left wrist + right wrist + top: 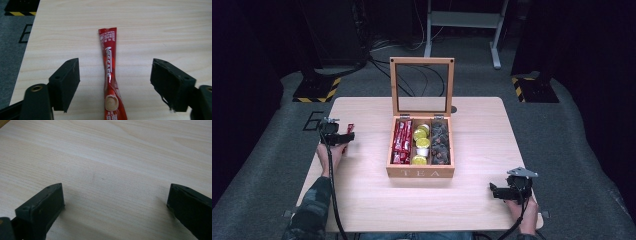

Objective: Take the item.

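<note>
A red Nescafe stick sachet (110, 67) lies flat on the wooden table (372, 195) near its left edge. My left gripper (115, 72) is open around it, one jaw on each side, and neither pad touches it. From above, the left gripper (343, 136) sits at the table's left with the sachet's red end (350, 128) poking out beyond it. My right gripper (495, 190) rests at the front right, open, with only bare wood between its jaws (115, 195).
A wooden tea box (419, 172) stands mid-table with its glass lid (422, 85) raised. It holds red sachets (402, 140), yellow capsules (421, 145) and dark packets (440, 142). Grey floor and stand legs surround the table.
</note>
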### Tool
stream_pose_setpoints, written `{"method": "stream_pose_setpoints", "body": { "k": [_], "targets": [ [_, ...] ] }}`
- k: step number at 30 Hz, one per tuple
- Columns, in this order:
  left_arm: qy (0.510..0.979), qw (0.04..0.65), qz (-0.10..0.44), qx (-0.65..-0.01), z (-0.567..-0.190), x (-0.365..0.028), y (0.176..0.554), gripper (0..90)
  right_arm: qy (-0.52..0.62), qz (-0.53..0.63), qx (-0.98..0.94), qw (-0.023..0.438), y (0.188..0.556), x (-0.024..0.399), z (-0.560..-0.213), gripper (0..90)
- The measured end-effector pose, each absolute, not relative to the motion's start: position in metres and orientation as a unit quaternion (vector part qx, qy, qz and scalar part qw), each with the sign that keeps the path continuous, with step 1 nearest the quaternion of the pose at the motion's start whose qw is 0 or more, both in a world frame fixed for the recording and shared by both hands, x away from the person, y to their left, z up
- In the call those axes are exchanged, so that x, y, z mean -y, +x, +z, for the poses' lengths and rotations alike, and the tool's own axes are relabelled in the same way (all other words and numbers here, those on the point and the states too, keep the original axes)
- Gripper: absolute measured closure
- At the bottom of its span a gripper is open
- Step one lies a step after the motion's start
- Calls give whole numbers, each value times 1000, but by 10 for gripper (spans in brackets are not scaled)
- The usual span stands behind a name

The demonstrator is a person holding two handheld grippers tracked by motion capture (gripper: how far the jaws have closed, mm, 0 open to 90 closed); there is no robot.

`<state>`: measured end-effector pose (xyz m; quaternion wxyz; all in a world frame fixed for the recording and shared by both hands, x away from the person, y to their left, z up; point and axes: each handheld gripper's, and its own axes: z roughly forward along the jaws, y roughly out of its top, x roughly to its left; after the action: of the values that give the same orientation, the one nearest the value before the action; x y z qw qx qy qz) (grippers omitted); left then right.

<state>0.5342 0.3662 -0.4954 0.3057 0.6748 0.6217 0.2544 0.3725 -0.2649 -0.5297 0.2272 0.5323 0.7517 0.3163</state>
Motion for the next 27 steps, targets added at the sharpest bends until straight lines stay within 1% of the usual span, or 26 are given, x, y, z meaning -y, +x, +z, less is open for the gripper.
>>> {"method": "stream_pose_setpoints", "body": {
  "k": [5, 11, 13, 15, 27],
  "targets": [
    [687, 309, 247, -609, -489, -365, 525, 152, 532, 316, -752, 227, 373, 265, -530, 5],
    [691, 322, 258, -594, -479, -364, 509, 151, 533, 316, -751, 227, 372, 265, -530, 5],
    [691, 330, 252, -592, -475, -365, 503, 145, 533, 316, -751, 227, 372, 265, -530, 5],
    [689, 336, 264, -585, -471, -364, 497, 146, 533, 316, -751, 227, 372, 265, -530, 5],
    [710, 346, 282, -544, -458, -359, 449, 130, 535, 315, -750, 228, 372, 265, -530, 5]
  ]
}}
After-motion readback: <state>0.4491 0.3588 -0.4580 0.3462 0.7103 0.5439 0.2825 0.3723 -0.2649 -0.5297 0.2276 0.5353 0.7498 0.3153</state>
